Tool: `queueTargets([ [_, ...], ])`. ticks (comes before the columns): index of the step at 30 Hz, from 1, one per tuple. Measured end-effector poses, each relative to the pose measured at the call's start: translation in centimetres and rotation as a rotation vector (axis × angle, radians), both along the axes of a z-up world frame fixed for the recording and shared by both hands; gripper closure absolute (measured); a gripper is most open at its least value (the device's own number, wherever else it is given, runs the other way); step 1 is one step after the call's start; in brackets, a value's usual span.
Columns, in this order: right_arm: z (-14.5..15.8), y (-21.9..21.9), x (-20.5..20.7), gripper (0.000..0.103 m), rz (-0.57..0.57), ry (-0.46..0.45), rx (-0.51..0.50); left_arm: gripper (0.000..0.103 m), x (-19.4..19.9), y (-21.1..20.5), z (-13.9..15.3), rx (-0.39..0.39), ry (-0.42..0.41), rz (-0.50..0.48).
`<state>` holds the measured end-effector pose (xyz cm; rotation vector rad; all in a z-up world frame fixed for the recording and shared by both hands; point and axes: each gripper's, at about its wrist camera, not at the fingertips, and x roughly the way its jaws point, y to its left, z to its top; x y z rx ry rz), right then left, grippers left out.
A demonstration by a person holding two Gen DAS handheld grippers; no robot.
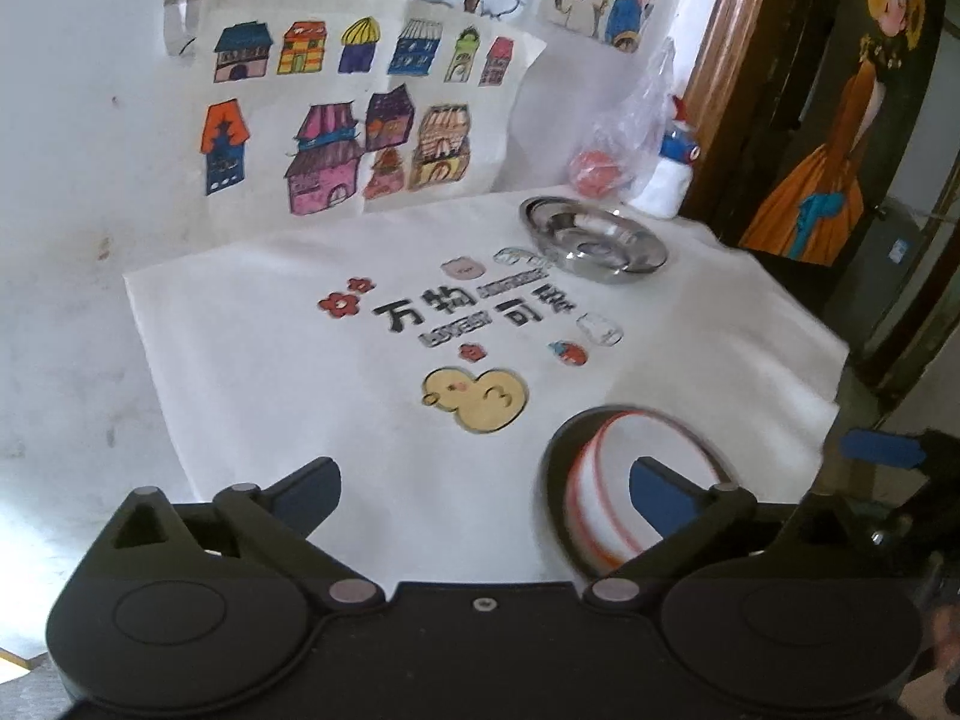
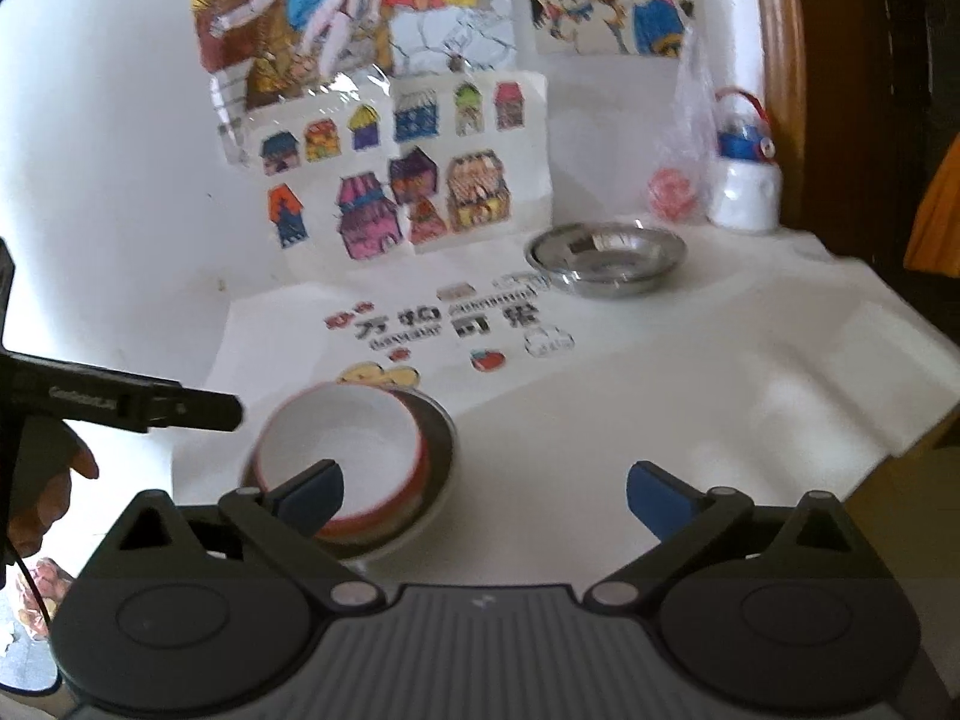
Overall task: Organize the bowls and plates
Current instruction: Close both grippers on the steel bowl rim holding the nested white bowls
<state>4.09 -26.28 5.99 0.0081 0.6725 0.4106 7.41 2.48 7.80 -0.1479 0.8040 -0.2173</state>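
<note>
— What is each tool showing?
— The left tool (image 1: pixel 483 489) and right tool (image 2: pixel 483 495) are showing black housings, blue pads, silver pivot pins.
— Cables?
— A thin black one is hanging lower left.

1. The left wrist view looks forward and down along its own fingers, from low over the near edge of the table (image 1: pixel 240 360), toward the wall of drawings (image 1: pixel 336 138).
2. The right wrist view faces the same way, from a spot further right.
3. Both sit close over the near bowl (image 1: pixel 606 492) (image 2: pixel 342 450).
4. Both share the cloth's print (image 1: pixel 456 312) (image 2: pixel 444 324), the steel dish (image 1: pixel 594 240) (image 2: pixel 606 258) and the drawings (image 2: pixel 390 192).
5. The right view also catches the left gripper's (image 1: pixel 486 492) body at its left edge.
</note>
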Motion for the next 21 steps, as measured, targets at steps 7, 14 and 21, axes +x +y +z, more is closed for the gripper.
queueTargets([
  [7, -1.1, 0.2, 1.0, 0.0, -0.014, 0.073, -0.056, 0.001, 0.2, 0.0, -1.4, 0.046, 0.054, -0.023],
  [14, -1.3, 1.5, 3.1, 0.0, 0.014, 0.206, -0.128, 0.001, 1.0, 0.0, -2.3, 0.073, 0.119, -0.038],
  [21, -1.5, 3.1, 5.4, 0.0, 0.061, 0.298, -0.187, 0.001, 2.7, -0.6, -2.1, 0.103, 0.201, -0.063],
])
